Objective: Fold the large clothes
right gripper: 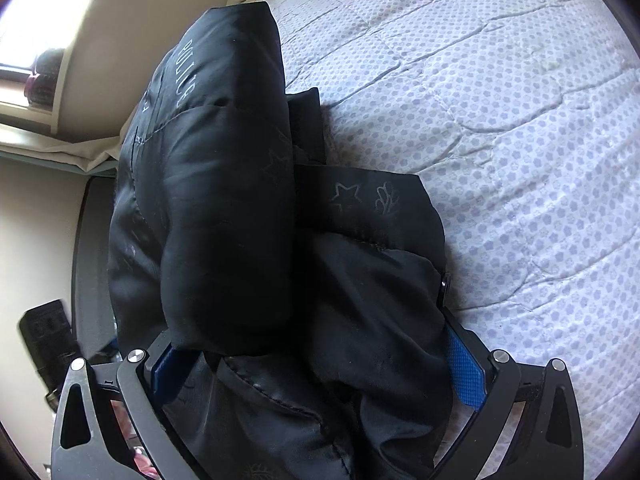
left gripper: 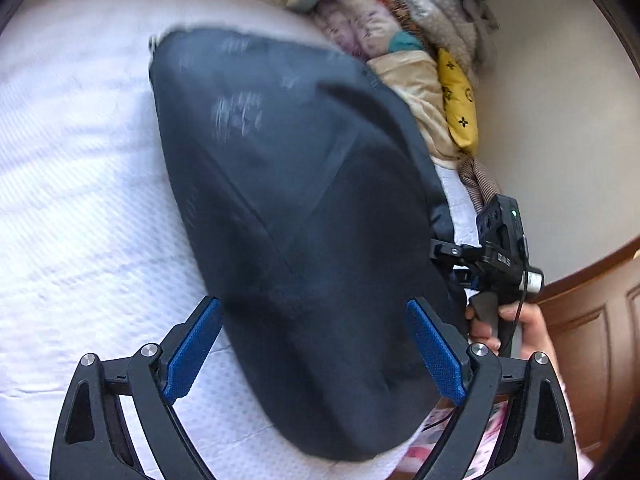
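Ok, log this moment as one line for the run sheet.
step: folding | item: black padded jacket bundled on quilted bed cover | left gripper: open, straddling jacket | right gripper: open, jacket between fingers

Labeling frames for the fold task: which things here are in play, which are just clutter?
In play:
- black padded jacket
- left gripper, fingers apart
- right gripper, fingers apart around the jacket
- white quilted bed

Clutter:
- heap of clothes and bedding
- yellow patterned cloth
- wooden furniture
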Demonstrator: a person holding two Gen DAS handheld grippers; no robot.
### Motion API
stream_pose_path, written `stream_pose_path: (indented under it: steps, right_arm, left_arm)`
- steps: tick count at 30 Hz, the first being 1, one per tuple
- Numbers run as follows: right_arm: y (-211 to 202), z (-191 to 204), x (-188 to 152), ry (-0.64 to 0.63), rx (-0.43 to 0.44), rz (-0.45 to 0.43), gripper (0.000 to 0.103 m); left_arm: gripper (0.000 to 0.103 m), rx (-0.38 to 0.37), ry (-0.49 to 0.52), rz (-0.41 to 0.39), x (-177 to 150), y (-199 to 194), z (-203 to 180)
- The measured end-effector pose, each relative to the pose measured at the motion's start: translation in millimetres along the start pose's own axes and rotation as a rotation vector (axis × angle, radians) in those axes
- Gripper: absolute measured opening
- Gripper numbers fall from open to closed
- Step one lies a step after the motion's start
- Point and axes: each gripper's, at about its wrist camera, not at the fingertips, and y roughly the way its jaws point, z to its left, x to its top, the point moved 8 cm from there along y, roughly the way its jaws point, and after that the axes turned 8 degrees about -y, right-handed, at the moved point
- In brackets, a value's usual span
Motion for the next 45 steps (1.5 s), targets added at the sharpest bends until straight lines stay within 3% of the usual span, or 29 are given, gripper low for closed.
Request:
stream_pose_path:
  steps: [5,11,13,15,19,30,38,45]
  right_arm:
    - [-3.5,-13.6,0.6,-0.002,0.055,-0.009,0.103]
    - [5.4,-9.8,-2.5,-0.012,0.159,-0.011,0.103]
    - [14.0,-0.5,-5.9,-0.021,0.218,0.009,0.102]
    - [18.6,3.7,-6.1,-0.034,0.223,0.013,0.102]
    - [17.3,0.0,-3.1,-0.003,0.265,-0.011,0.092]
    - [3.0,15.1,0.3,-0.024,0.346,-0.066,0.081]
    - [20.1,68.2,1.8,-0.094,0.403,-0.057,0.081]
    - [58.4,106.9,-7.8,-0.129,0.414,-0.028,0.08]
  left_arm:
    - [0.103,-0.052,-0.072,0.014,3.2,18.4,8.6]
    - [0.103,-0.15,-0.163,-0.07,7.1,26.2,14.3]
    - [0.099,-0.148,-0.159,-0.093,6.1,24.0,12.3]
    - [0.094,-0.14,-0.135,-0.108,6.2,21.4,7.3]
    - [0.085,-0.142,-0.113,-0.132,9.5,12.0,-0.1]
    - [0.078,-0.165,-0.03,-0.259,25.1,-36.7,-16.3]
    - [0.078,-0.14,-0.044,-0.357,31.7,-95.1,14.5]
    - [0.079,-0.061,-0.132,-0.428,38.5,-135.3,77.0]
